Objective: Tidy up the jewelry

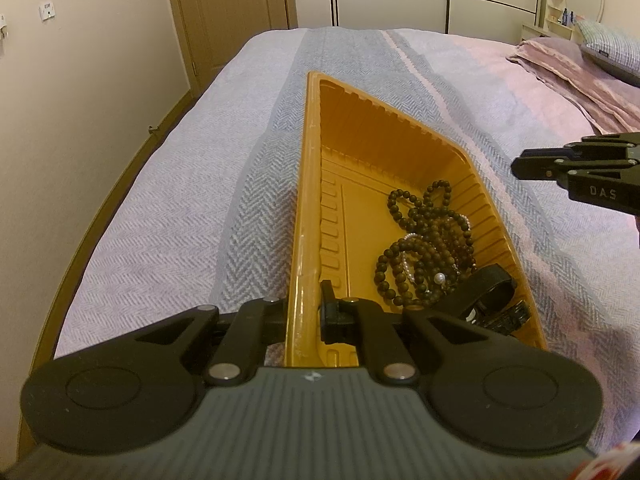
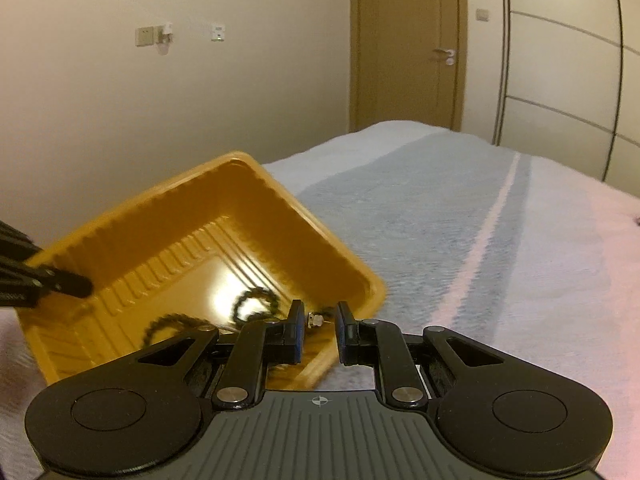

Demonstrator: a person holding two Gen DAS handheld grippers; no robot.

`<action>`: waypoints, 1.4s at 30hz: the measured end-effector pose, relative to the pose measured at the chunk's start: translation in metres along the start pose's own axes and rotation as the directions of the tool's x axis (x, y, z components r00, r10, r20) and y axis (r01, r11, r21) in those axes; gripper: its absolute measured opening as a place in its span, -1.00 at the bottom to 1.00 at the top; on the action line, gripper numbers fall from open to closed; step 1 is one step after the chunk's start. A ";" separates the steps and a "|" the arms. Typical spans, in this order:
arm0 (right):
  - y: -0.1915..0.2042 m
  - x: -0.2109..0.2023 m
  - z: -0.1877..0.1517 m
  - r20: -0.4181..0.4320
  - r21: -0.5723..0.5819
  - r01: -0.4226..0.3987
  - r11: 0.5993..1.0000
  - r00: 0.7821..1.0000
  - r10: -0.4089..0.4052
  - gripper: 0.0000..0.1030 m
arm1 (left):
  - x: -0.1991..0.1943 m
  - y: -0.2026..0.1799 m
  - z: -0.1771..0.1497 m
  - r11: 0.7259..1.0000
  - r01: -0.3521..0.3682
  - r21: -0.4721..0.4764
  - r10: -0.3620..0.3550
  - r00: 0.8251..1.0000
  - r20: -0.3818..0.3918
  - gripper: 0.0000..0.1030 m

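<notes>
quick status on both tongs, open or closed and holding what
Left tongs: shut on the rim of the yellow tray.
Right tongs: open, holding nothing, hovering over the tray's near corner.

Bed [image 1: 168, 216] under striped herringbone cover; brown door [image 2: 408, 44] at 12 o'clock; wardrobe [image 2: 568, 60] at 2 o'clock; cream wall [image 2: 180, 92].
</notes>
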State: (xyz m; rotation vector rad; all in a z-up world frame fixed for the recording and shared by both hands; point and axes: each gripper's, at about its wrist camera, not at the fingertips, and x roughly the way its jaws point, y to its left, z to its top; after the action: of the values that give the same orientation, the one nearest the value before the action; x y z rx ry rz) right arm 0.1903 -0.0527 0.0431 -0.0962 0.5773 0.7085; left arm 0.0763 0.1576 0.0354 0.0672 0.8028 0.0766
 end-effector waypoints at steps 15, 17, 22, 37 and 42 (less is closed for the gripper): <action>0.030 0.039 0.011 -0.074 -0.006 -0.088 0.996 0.993 0.087 -0.68 | 0.009 0.011 -0.004 0.999 0.038 -0.033 -0.039 0.999 -0.002 -0.86; 0.030 0.042 0.010 -0.084 0.008 -0.101 0.995 0.991 0.101 -0.68 | 0.010 0.012 -0.005 0.998 0.043 -0.037 -0.043 0.999 -0.003 -0.86; 0.015 0.041 0.012 -0.065 0.131 -0.113 0.985 0.990 0.122 0.27 | 0.014 0.019 -0.007 0.996 0.065 -0.063 -0.065 0.998 -0.004 -0.82; -0.002 -0.002 -0.012 -0.067 0.241 0.008 0.970 0.998 0.008 0.28 | 0.004 0.031 -0.009 0.987 0.087 -0.132 -0.082 0.996 0.047 -0.37; 0.001 -0.017 -0.018 -0.094 0.272 0.045 0.961 0.995 -0.020 0.28 | -0.011 0.035 -0.009 0.985 0.072 -0.155 -0.062 0.996 0.071 -0.24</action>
State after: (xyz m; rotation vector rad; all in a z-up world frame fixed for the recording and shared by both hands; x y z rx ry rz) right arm 0.1707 -0.0671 0.0367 0.1207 0.7547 0.5879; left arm 0.0603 0.1921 0.0403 -0.1059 0.7300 0.0733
